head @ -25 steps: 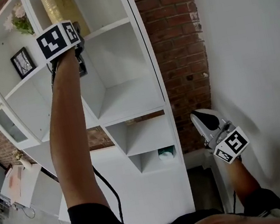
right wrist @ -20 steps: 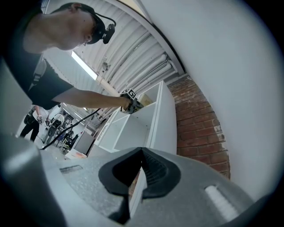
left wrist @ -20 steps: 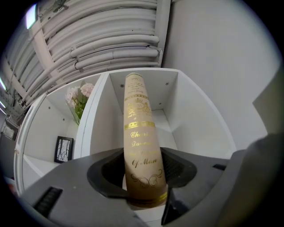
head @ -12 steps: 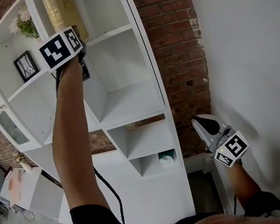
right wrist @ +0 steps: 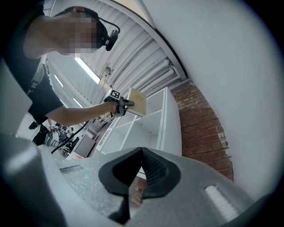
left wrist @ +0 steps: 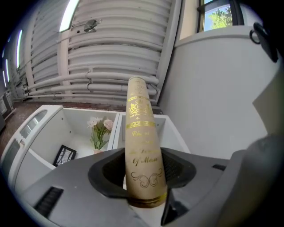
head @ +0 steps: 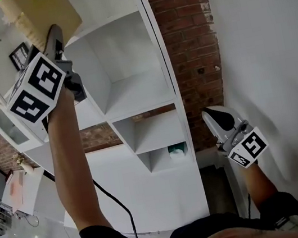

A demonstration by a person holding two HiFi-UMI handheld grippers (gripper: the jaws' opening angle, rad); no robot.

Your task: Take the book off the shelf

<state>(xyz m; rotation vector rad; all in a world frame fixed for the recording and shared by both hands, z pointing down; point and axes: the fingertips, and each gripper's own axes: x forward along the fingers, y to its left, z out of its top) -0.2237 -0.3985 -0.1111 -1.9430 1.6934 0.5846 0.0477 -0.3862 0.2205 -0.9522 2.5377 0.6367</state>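
A tan book with gold lettering on its spine (left wrist: 142, 142) stands upright between the pads of my left gripper (left wrist: 142, 170), which is shut on its lower end. In the head view the book (head: 45, 14) is out of the white shelf unit (head: 133, 95) and held high at the upper left by the left gripper (head: 50, 40), in front of the top compartments. My right gripper (head: 210, 116) hangs low at the right beside the white wall, jaws shut with nothing in them (right wrist: 140, 155).
The shelf's upper compartments hold a vase of flowers (left wrist: 100, 131) and a small picture frame (left wrist: 65, 155). A teal thing (head: 177, 150) sits in a low cubby. A brick wall (head: 188, 51) stands right of the shelf, a white wall (head: 271, 65) beyond it.
The left gripper has pulled back from the top compartment toward me and to the left, bringing the book out of the shelf. The right gripper has barely moved.
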